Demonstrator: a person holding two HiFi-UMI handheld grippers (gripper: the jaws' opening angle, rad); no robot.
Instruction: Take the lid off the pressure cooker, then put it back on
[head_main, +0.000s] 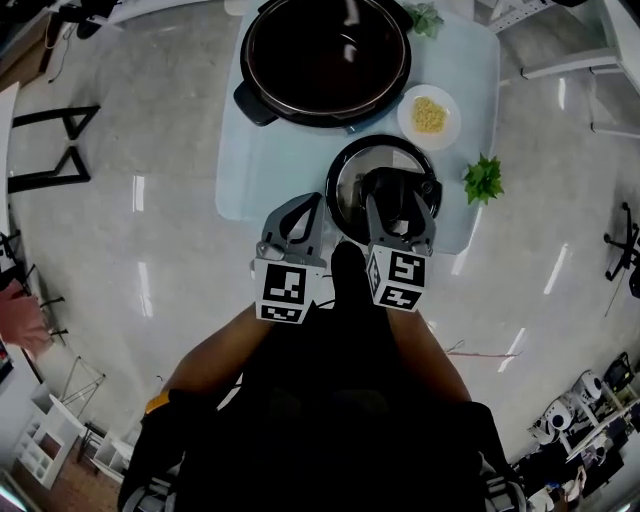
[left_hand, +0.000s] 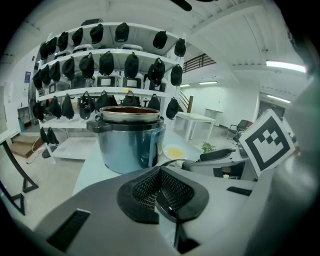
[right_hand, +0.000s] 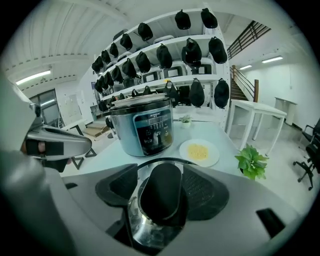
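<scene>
Steel lid rests on table, handle lengthwise between right gripper's 2 wide-open jaws, apparently untouched; left gripper closed, empty, alongside.

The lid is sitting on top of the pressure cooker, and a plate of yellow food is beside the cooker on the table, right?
No. The lid is off the pressure cooker, which stands open; it lies on the table in front of the cooker, as the head view shows. The plate of yellow food is indeed beside the cooker on the table.
</scene>
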